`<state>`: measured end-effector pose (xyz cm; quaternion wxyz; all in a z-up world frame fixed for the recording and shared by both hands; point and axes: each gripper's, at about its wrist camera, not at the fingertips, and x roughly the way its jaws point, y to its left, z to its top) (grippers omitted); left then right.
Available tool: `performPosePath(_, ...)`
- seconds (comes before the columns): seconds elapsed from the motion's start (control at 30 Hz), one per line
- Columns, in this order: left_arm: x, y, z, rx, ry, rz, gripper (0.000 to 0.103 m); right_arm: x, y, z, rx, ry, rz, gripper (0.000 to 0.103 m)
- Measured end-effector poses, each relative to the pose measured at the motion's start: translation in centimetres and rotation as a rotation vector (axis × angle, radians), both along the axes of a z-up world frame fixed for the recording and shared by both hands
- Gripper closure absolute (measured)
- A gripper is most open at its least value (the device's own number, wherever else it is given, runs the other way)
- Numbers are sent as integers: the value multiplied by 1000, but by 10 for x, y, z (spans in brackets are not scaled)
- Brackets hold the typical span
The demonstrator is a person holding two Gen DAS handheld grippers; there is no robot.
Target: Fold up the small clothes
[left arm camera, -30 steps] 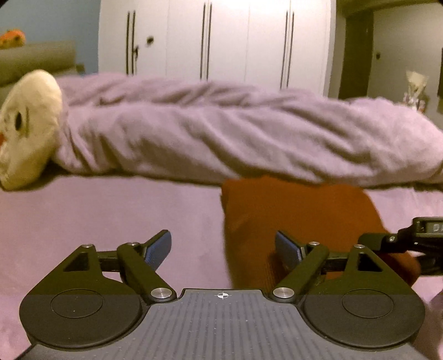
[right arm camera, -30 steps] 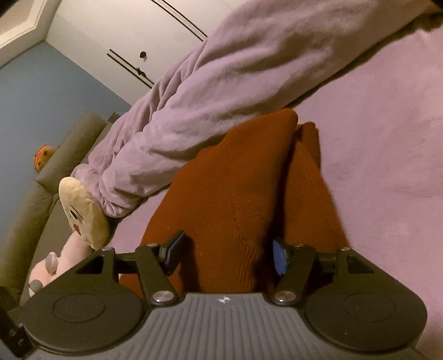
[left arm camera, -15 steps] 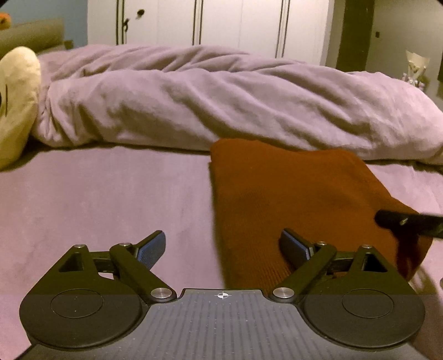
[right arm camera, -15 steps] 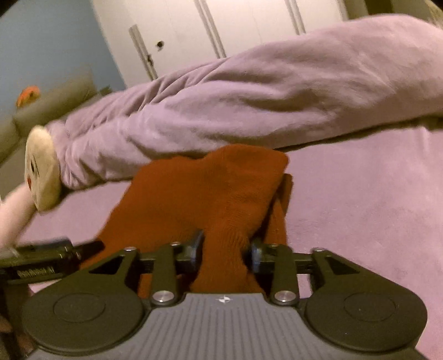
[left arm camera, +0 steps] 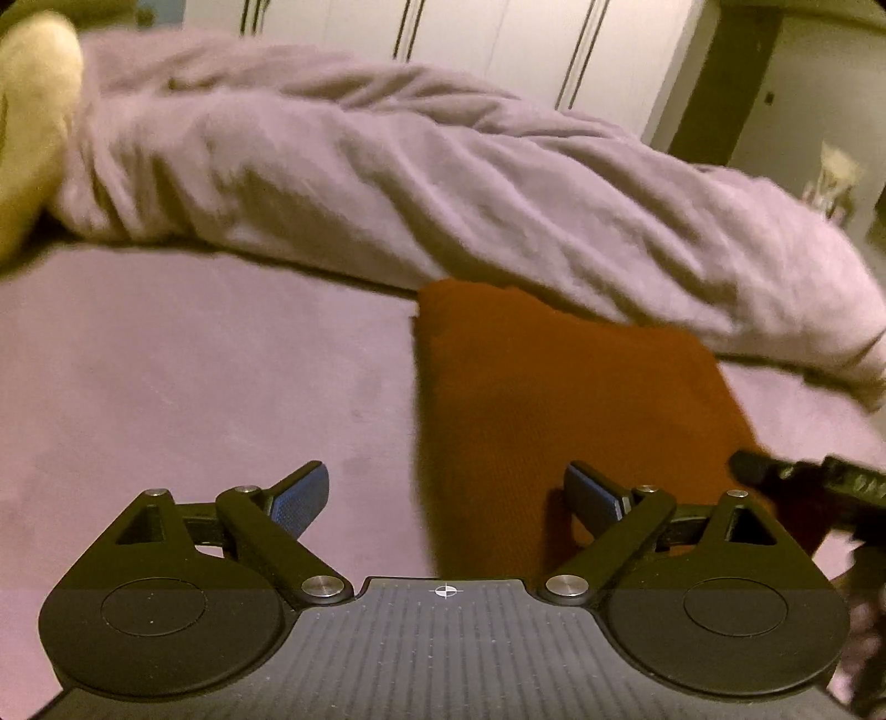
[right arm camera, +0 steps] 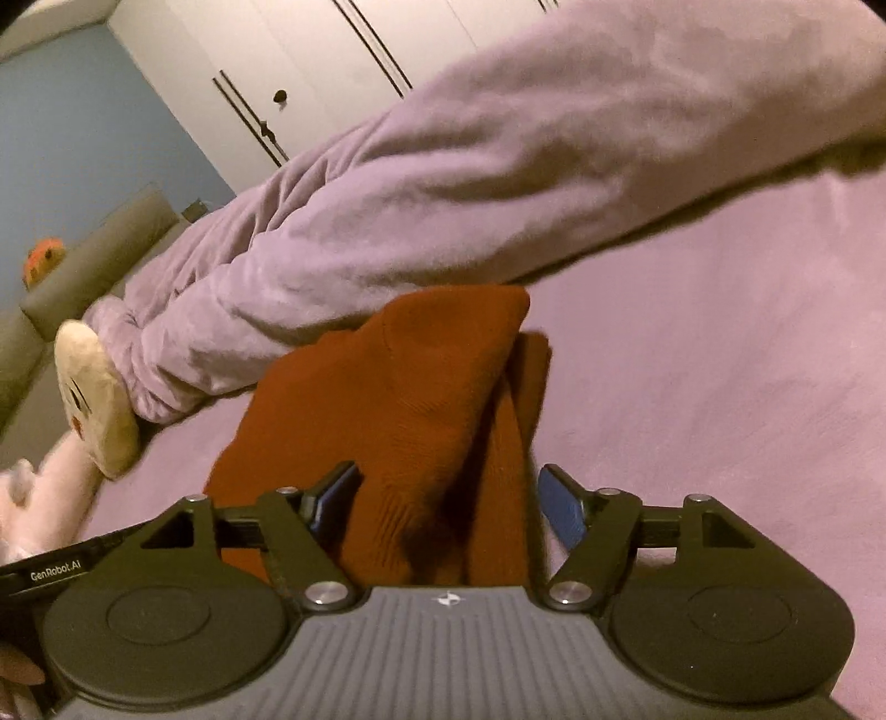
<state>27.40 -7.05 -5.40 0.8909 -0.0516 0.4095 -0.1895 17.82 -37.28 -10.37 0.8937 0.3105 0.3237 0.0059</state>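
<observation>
A rust-orange knit garment (left arm camera: 554, 399) lies folded on the lilac bed sheet (left arm camera: 194, 360), up against a rolled blanket. My left gripper (left arm camera: 447, 493) stands wide open low over the garment's left edge; the right finger is over the cloth, the left finger over bare sheet. In the right wrist view the garment (right arm camera: 398, 399) shows a raised fold running between the fingers of my right gripper (right arm camera: 448, 495). Those jaws are opening, and the pads no longer press the fold. The right gripper's finger (left arm camera: 803, 482) also shows at the garment's right edge.
A long rolled lilac blanket (left arm camera: 443, 183) lies across the bed right behind the garment. A cream plush toy (right arm camera: 94, 399) and a pink one (right arm camera: 33, 509) sit at the left. White wardrobe doors (left arm camera: 498, 50) stand beyond. Bare sheet (right arm camera: 720, 360) stretches to the right.
Half a second ago the right gripper pinched the garment's fold; now its jaws stand apart and the fold is released. The left gripper has spread a little wider and rolled.
</observation>
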Motion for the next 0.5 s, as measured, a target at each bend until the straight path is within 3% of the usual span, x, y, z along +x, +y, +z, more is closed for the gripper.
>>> performPosePath(0.13, 31, 2, -21, -106, 136, -8, 7, 12, -12, -9, 114, 0, 27, 33)
performPosePath(0.23, 47, 5, -38, -233, 233, -25, 7, 25, -20, -19, 182, 21, 43, 32)
performPosePath(0.33, 58, 3, -52, -286, 276, -32, 6, 33, -29, -29, 260, 16, 61, 31)
performPosePath(0.37, 60, 2, -56, -305, 283, -33, 6, 36, -30, -31, 279, 15, 64, 33)
performPosePath(0.43, 62, 0, -59, -327, 270, -45, 7, 42, -32, -37, 322, 20, 73, 50)
performPosePath(0.5, 65, -4, -60, -329, 251, -55, 14, 47, -31, -42, 350, 18, 71, 55)
